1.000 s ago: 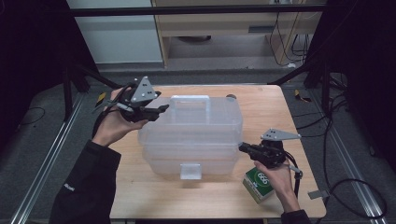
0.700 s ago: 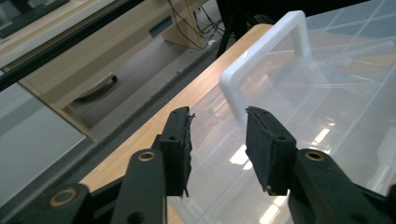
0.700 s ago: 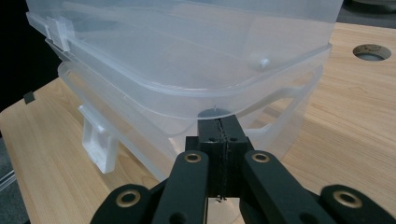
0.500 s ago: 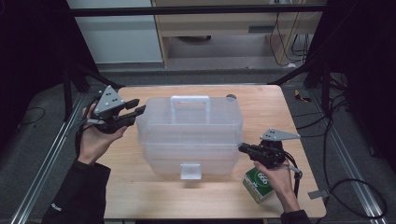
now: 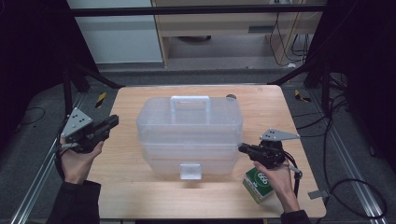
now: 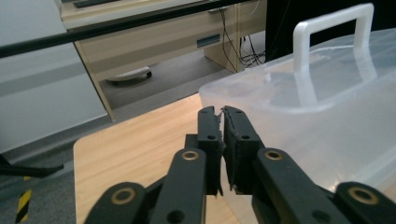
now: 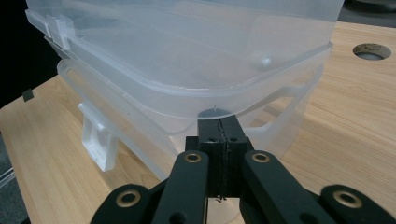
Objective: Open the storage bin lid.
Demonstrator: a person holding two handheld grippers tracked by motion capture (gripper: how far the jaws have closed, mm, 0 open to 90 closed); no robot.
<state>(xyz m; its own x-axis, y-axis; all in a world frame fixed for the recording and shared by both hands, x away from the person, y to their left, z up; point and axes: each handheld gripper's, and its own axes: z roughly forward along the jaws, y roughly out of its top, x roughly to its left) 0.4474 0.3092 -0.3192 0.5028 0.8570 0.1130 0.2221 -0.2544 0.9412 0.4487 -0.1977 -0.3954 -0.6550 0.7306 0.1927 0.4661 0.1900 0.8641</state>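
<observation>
A clear plastic storage box point(image 5: 189, 130) with a white handle point(image 5: 189, 100) stands in the middle of the wooden table point(image 5: 121, 196). Its white front latch point(image 5: 190, 171) hangs down. My left gripper point(image 5: 113, 121) is held left of the box, apart from it, pointing toward it. In the left gripper view its jaws point(image 6: 222, 112) are shut with nothing between them, and the box point(image 6: 327, 107) lies ahead to the right. My right gripper point(image 5: 242, 148) is shut at the box's front right corner. Its tips point(image 7: 219, 125) sit just under the lid's rim point(image 7: 187, 100).
A green carton point(image 5: 258, 184) lies on the table under my right hand. A round hole point(image 5: 230, 97) is in the tabletop behind the box. Black frame posts stand at both sides, with cables on the floor at the right and a cabinet beyond the far edge.
My left gripper has moved off the box's top left corner, leftward and back toward the person. The box lid looks lower now. The right gripper has stayed put.
</observation>
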